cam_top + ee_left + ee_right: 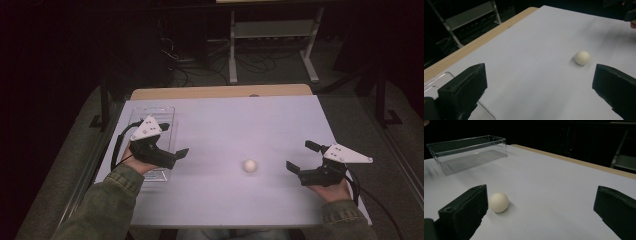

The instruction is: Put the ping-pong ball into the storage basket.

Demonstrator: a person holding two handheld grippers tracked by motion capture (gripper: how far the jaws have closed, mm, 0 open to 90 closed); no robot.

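Observation:
A small white ball [250,165] lies on the white table top [225,120], right of centre and between my two grippers. My left gripper [176,156] hovers to the ball's left, over the near end of a clear plastic tray [152,108]. It is open and holds nothing. In the left gripper view [540,75] the ball [582,57] rests ahead, close to the right jaw. My right gripper [302,156] stands open to the ball's right and points at it. In the right gripper view [541,195] the ball [498,202] sits just off the left jaw, with the tray [469,152] beyond.
A strip of bare wood [220,91] runs along the table's far edge. Past it, on the dark floor, stand a white metal frame [272,30] and several cables [190,70]. The other hand's gripper [630,15] peeks in at the top right of the left gripper view.

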